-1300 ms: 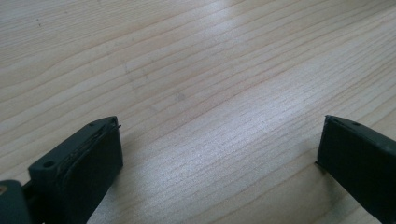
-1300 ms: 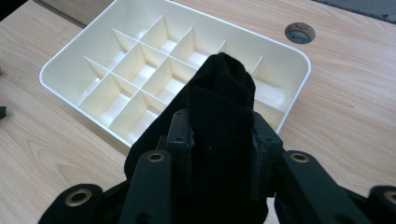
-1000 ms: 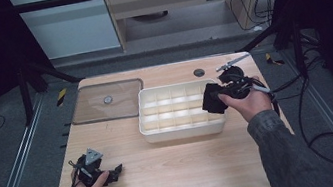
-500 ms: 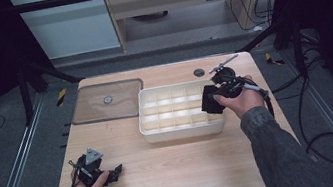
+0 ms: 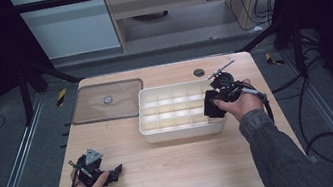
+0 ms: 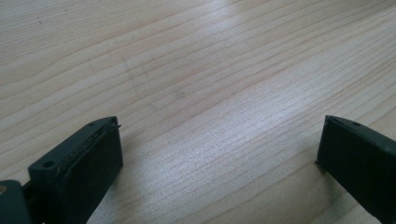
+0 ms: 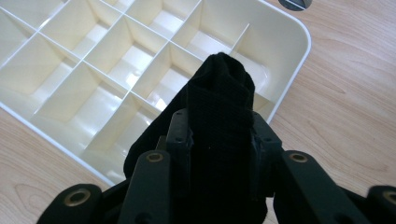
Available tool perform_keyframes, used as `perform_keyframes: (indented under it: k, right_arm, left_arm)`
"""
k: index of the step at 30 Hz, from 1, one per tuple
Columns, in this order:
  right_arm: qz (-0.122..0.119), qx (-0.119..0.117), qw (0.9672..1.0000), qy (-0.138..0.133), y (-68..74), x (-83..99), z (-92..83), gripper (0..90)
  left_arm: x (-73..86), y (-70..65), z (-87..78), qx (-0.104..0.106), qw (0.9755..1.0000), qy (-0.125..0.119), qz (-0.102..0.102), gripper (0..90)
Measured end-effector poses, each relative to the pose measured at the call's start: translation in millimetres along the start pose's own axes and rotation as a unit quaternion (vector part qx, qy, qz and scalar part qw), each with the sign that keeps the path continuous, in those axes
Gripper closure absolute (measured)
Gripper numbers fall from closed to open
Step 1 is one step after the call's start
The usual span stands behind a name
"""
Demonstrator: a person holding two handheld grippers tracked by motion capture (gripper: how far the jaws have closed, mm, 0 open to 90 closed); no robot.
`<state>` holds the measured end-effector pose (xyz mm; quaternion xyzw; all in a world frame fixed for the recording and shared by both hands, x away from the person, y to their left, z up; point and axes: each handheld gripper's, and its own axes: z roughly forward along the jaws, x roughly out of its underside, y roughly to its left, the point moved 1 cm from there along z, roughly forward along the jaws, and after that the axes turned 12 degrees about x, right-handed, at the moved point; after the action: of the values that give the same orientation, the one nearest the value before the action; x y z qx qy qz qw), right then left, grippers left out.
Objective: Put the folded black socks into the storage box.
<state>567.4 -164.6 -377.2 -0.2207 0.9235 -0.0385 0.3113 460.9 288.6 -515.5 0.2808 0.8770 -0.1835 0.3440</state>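
Note:
A white divided tray with several empty compartments sits in the middle of the wooden table. My right gripper hovers over the tray's right end, shut on a folded black sock that sticks out past the jaws above the compartments. In the high view the black sock hangs over the tray's right-hand cells. My left gripper rests low on the table near the front left corner, jaws wide apart with bare wood between them.
A clear lid with a small knob lies flat on the table left of the tray. A dark round hole marks the table's back edge. Cables trail off the right side. Bare wood stretches along the front.
My right gripper has carried the black sock a little further left and lower over the tray's right end. The left gripper has stayed put.

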Motion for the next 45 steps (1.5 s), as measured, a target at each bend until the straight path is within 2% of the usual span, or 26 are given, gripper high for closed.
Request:
perform_keyframes:
  k: [6,18,24,31,42,45]
  right_arm:
    - [-0.005,0.012,0.9998,0.014,-0.7,2.0,7.2,67.5]
    - [-0.020,0.025,0.9992,0.025,2.9,2.2,14.9,67.5]
    - [-0.019,0.023,0.9990,0.032,7.2,7.0,23.9,67.6]
    - [-0.021,0.025,0.9989,0.033,6.4,8.5,26.3,67.6]
    - [-0.048,0.038,0.9973,0.041,18.4,10.3,31.8,67.7]
    - [-0.045,0.037,0.9974,0.042,21.0,11.8,34.0,67.7]
  left_arm:
    - [0.0,0.0,0.0,0.000,1.0000,0.000,0.000,0.0]
    - [0.2,-0.1,-0.3,0.000,1.0000,0.001,0.001,0.0]
    - [0.3,-0.1,-0.4,0.000,1.0000,0.002,0.002,0.0]
    - [0.2,-0.2,-0.4,0.000,1.0000,0.002,0.002,0.0]
    - [0.2,-0.2,-0.4,0.000,1.0000,0.002,0.002,0.0]
    - [0.2,-0.1,-0.4,0.000,1.0000,0.002,0.002,0.0]
